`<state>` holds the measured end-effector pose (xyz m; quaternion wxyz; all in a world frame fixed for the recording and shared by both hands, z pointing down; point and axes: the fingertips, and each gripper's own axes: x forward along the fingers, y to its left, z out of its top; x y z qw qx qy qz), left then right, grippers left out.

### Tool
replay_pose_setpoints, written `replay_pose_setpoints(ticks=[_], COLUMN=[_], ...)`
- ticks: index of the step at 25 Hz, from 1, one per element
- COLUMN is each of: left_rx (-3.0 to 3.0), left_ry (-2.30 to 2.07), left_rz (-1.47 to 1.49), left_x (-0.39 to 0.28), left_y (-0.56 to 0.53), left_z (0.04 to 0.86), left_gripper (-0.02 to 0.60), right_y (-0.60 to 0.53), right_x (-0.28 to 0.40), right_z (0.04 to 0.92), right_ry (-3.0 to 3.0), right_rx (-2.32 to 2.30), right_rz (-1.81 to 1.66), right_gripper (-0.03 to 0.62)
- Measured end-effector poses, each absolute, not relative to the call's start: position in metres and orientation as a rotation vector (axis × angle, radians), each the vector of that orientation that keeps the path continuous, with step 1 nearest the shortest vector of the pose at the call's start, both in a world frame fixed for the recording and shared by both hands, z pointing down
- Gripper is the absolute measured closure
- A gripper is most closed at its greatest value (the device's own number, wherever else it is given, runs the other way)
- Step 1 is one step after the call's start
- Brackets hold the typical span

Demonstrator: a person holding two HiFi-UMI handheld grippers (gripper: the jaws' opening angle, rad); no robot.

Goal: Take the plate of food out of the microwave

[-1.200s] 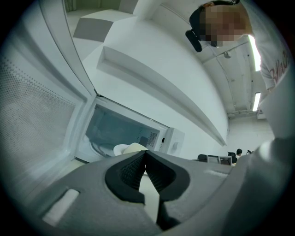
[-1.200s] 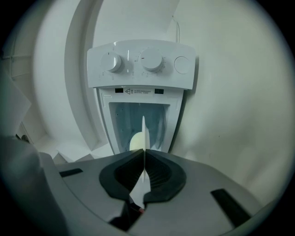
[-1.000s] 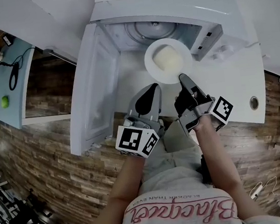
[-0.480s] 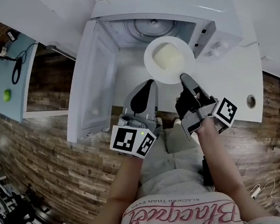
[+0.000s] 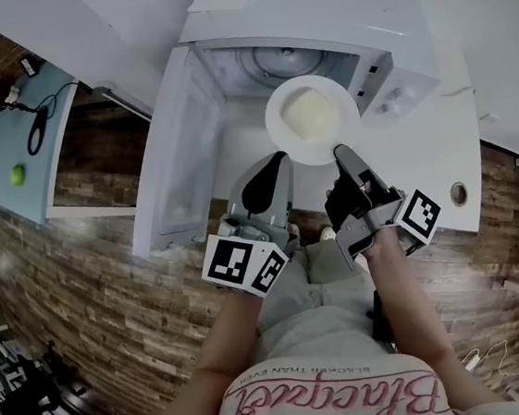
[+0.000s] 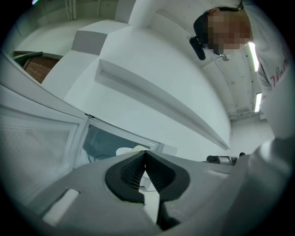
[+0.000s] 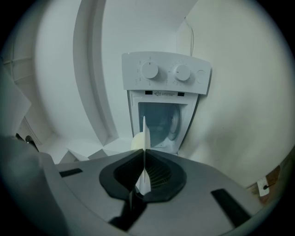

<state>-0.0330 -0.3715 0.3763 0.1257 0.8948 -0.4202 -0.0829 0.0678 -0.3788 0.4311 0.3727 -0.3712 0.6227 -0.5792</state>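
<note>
Head view: both forearms reach forward side by side, grippers level. Right gripper (image 5: 339,153) pinches the near rim of the plate (image 5: 277,127) of food (image 5: 310,112) at the open microwave's (image 5: 311,5) mouth. Left gripper (image 5: 277,161), jaws together and empty, sits just beside the plate.

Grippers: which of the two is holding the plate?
The right gripper: its jaws pinch the rim of the white plate. The left gripper is shut with nothing between its jaws.
</note>
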Motion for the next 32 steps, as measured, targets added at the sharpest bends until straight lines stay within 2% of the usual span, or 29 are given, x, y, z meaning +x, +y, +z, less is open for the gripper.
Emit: replay_pose_setpoints(ticks=[32], left_rx=[2.78], left_ry=[-1.212], left_rz=[-0.392], left_x=[-0.002], left_y=[-0.394], left_z=[0.27], left_gripper=[0.575], right_y=[-0.42], right_x=[0.089], right_z=[0.33], right_ry=[1.668], right_rx=[-0.948], right_rz=[-1.366], right_gripper=[0.574])
